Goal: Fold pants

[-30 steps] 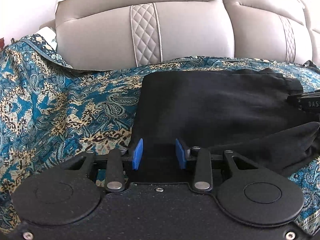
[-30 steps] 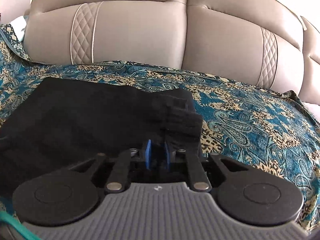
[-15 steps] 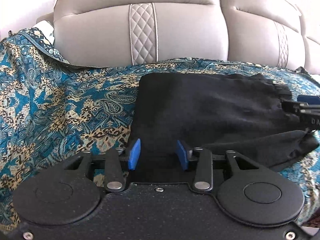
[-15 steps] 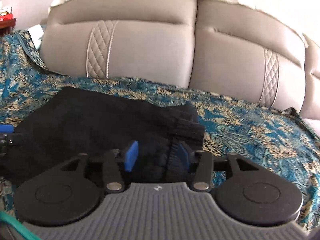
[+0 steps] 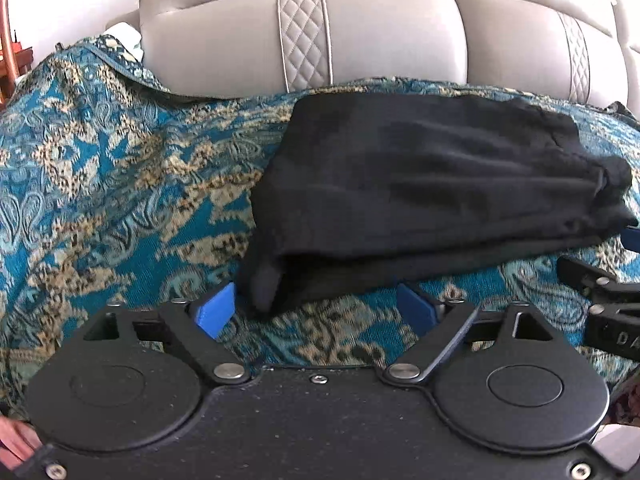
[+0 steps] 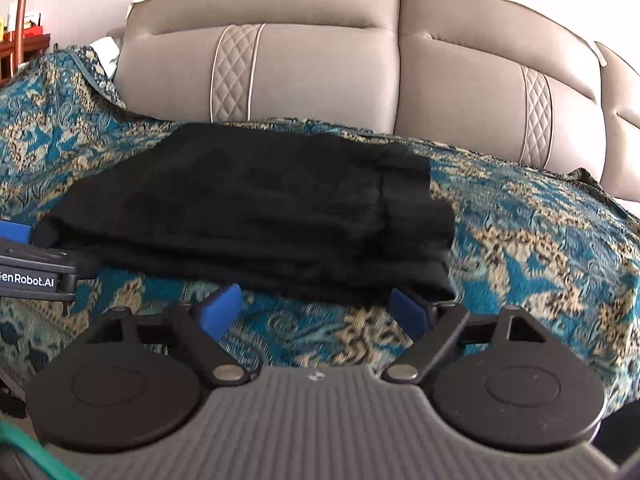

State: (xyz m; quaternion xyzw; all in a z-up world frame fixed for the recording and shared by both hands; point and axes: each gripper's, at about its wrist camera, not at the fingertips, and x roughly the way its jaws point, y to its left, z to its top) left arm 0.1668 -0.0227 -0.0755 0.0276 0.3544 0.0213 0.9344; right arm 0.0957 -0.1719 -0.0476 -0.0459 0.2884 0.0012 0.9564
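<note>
My left tongs [image 5: 316, 310] and right tongs [image 6: 316, 310] are both opening wide with nothing between them; the folded black pants [image 5: 432, 192] lie on the patterned bedspread [image 5: 120, 184] just ahead.

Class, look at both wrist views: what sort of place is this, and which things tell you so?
Most likely a bedroom at home. A padded beige headboard with quilted strips stands behind a bed covered by a teal paisley bedspread, and folded black pants lie on it.
</note>
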